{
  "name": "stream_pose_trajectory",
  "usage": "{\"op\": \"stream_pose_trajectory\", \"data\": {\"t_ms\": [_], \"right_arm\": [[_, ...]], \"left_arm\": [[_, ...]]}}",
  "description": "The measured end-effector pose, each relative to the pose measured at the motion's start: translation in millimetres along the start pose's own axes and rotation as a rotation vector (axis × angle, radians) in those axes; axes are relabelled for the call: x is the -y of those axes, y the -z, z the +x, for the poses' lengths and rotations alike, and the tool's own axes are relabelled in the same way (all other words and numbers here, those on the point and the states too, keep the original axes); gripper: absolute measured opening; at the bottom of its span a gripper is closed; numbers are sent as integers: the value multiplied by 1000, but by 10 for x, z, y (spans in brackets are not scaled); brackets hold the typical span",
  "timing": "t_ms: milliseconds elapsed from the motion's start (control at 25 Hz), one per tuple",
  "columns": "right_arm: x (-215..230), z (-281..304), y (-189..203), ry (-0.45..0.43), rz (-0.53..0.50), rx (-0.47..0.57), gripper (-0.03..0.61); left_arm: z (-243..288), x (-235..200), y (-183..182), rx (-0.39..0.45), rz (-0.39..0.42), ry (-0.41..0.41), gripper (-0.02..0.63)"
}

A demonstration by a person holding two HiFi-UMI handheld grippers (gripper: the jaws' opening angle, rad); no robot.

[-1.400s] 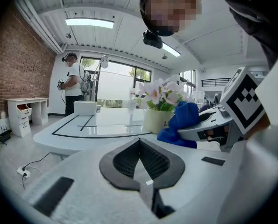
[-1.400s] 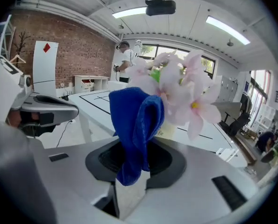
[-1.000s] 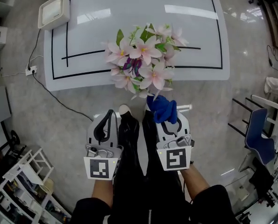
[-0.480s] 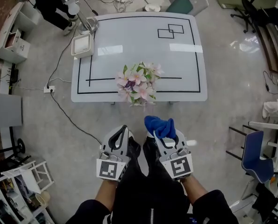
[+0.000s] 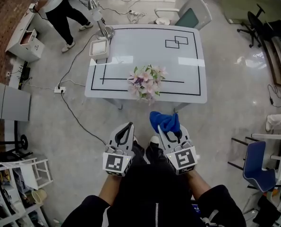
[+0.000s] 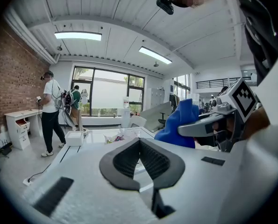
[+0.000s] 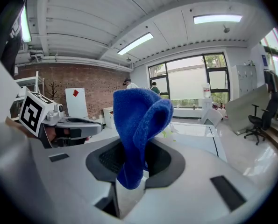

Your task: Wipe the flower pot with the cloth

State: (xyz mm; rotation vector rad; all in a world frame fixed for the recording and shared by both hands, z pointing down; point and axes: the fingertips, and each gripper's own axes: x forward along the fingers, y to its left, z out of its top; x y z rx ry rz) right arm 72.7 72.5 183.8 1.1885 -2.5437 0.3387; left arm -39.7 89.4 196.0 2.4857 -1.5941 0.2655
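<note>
A bunch of pink flowers (image 5: 147, 81) stands near the front edge of the white table (image 5: 187, 74); the blooms hide the pot under them. Both grippers are held close to my body, well short of the table. My right gripper (image 5: 170, 129) is shut on a blue cloth (image 5: 164, 120), which bunches up above its jaws (image 7: 139, 120). My left gripper (image 5: 127, 127) is shut with nothing in it, its dark pads (image 6: 150, 160) pressed together. The left gripper view shows the cloth (image 6: 181, 124) off to the right, with the flowers (image 6: 115, 137) small and far.
A white tray (image 5: 98, 48) and a desk lamp (image 5: 101, 23) sit at the table's far left corner. A chair (image 5: 191, 17) stands behind the table, a person (image 5: 55, 6) at the upper left. A cable and power strip (image 5: 60, 89) lie on the floor; a blue chair (image 5: 253, 160) is to the right.
The table and flowers have shrunk and moved further away in the head view. Both grippers stay close to my body, the right one still holding the cloth.
</note>
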Motion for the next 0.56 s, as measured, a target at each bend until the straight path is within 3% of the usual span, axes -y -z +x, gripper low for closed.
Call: {"op": "stream_pose_trajectory", "data": {"t_ms": [560], "right_arm": [[-181, -159, -56, -52, -22, 42, 101]], "left_arm": [[-129, 158, -41, 10, 11, 8, 8]]}}
